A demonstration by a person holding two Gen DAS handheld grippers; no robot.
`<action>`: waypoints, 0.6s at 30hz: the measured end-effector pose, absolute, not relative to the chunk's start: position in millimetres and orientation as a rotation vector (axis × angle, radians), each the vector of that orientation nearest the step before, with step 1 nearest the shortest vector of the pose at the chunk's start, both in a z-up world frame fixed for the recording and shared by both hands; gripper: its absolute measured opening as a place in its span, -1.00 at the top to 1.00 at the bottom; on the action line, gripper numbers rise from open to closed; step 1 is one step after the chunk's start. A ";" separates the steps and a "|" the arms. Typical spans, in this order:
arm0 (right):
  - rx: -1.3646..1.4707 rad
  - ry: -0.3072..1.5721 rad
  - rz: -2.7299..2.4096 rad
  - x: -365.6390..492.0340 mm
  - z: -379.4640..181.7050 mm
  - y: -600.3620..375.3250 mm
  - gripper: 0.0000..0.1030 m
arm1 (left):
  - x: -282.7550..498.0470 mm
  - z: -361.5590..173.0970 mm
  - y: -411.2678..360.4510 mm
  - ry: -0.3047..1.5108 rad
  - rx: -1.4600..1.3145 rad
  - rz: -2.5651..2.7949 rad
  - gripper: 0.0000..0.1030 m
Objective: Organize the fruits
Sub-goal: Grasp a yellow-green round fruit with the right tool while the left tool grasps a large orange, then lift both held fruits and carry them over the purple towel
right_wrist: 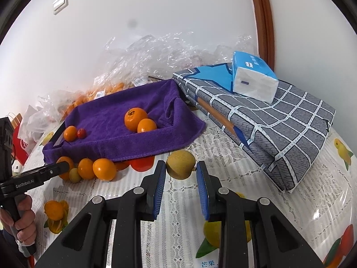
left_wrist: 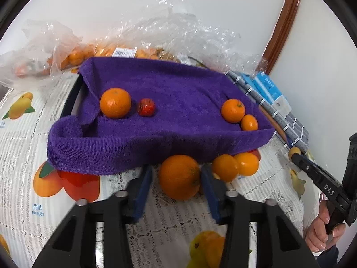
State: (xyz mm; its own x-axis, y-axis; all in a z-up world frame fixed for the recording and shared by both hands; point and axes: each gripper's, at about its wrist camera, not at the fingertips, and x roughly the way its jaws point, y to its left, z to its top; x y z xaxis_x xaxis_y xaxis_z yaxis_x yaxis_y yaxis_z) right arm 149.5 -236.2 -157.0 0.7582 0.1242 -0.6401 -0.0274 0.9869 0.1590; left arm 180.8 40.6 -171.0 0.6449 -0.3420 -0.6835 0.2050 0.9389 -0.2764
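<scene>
On the table's left, the left gripper (left_wrist: 177, 179) brackets a large orange (left_wrist: 179, 177), jaws apart, likely bound for the towel-lined tray (left_wrist: 178, 93). Rightward, the right gripper (right_wrist: 181, 171) straddles a brownish-yellow fruit (right_wrist: 180, 164), also unclamped.

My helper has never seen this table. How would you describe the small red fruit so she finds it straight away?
Find the purple towel draped over a tray mid-table. On it, toward its left end in the left wrist view, a large orange sits with the small red fruit just to its right. It is the only red fruit on the towel, and smaller than all the oranges there.
</scene>
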 end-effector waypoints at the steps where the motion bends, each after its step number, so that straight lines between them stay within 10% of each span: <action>1: 0.144 0.705 0.082 149.3 -156.8 -236.0 0.45 | 178.5 -169.0 43.1 0.795 -0.192 -0.321 0.30; 18: 0.166 0.680 0.126 146.6 -154.5 -238.1 0.45 | 165.1 -143.4 75.5 0.612 -0.299 -0.218 0.30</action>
